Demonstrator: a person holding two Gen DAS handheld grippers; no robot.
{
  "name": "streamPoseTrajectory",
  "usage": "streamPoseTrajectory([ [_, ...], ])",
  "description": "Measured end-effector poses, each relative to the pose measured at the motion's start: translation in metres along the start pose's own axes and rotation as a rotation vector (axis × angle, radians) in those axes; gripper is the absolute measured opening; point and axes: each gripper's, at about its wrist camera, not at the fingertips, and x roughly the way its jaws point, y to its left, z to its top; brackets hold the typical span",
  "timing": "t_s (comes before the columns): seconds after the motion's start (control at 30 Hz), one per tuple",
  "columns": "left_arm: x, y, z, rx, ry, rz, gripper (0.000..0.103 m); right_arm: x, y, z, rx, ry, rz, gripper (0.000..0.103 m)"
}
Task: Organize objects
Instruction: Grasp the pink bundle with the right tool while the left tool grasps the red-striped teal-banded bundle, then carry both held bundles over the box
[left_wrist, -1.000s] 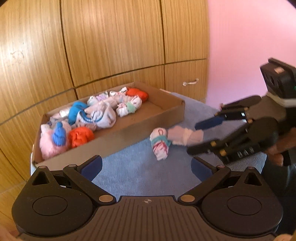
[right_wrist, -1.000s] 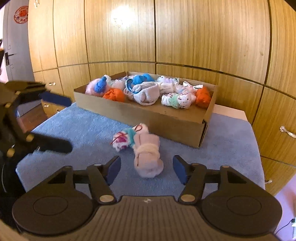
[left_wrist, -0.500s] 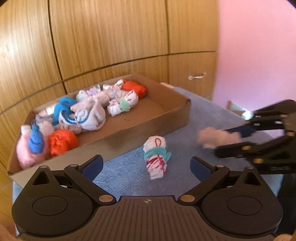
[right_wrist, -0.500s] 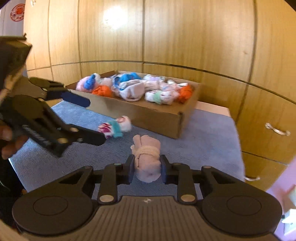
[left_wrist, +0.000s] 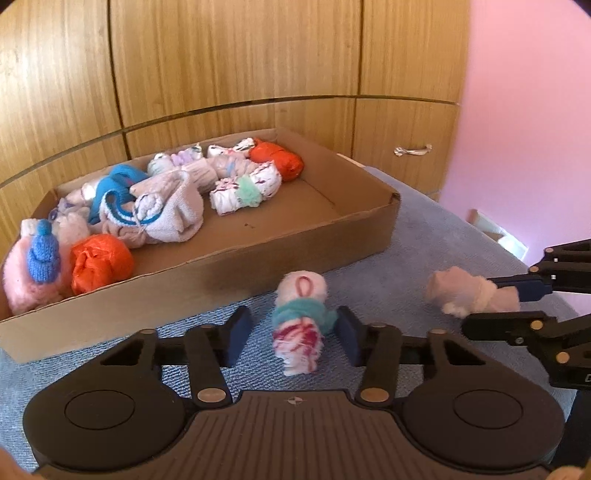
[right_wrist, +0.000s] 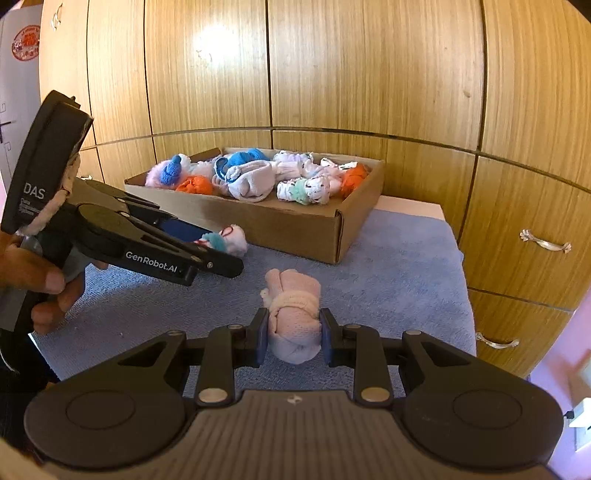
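A white sock bundle with a teal band and red marks (left_wrist: 301, 325) lies on the blue cloth just in front of the cardboard box (left_wrist: 258, 266). My left gripper (left_wrist: 293, 339) straddles it with jaws closing. The right pad (left_wrist: 349, 339) touches the band, while the left pad (left_wrist: 238, 341) still stands a little off. In the right wrist view my right gripper (right_wrist: 293, 334) is shut on a pale pink sock roll (right_wrist: 293, 321). The left wrist view shows that roll (left_wrist: 469, 295) held at the far right by the right gripper (left_wrist: 498, 304). The box holds several rolled socks.
Wooden cupboard doors stand close behind the box (right_wrist: 295, 229), with metal drawer handles (right_wrist: 545, 242) at the right. The blue cloth (right_wrist: 388, 266) covers the tabletop to its right edge. A hand (right_wrist: 40, 280) holds the left gripper (right_wrist: 218, 245). A pink wall (left_wrist: 517, 110) lies beyond.
My left gripper moved forward and down over the patterned bundle, and its jaws narrowed from wide open. My right gripper shut on the pink roll and pulled it apart from the bundle.
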Motion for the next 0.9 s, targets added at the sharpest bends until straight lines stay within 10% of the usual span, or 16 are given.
streamPoseTrajectory([
  [0.07, -0.002, -0.001, -0.001, 0.005, -0.001, 0.002, 0.036, 0.000, 0.001, -0.002, 0.000, -0.004, -0.005, 0.025],
  [0.9, -0.103, 0.008, 0.014, 0.067, -0.029, -0.027, 0.032, -0.040, 0.000, 0.031, -0.100, -0.056, 0.048, 0.025],
])
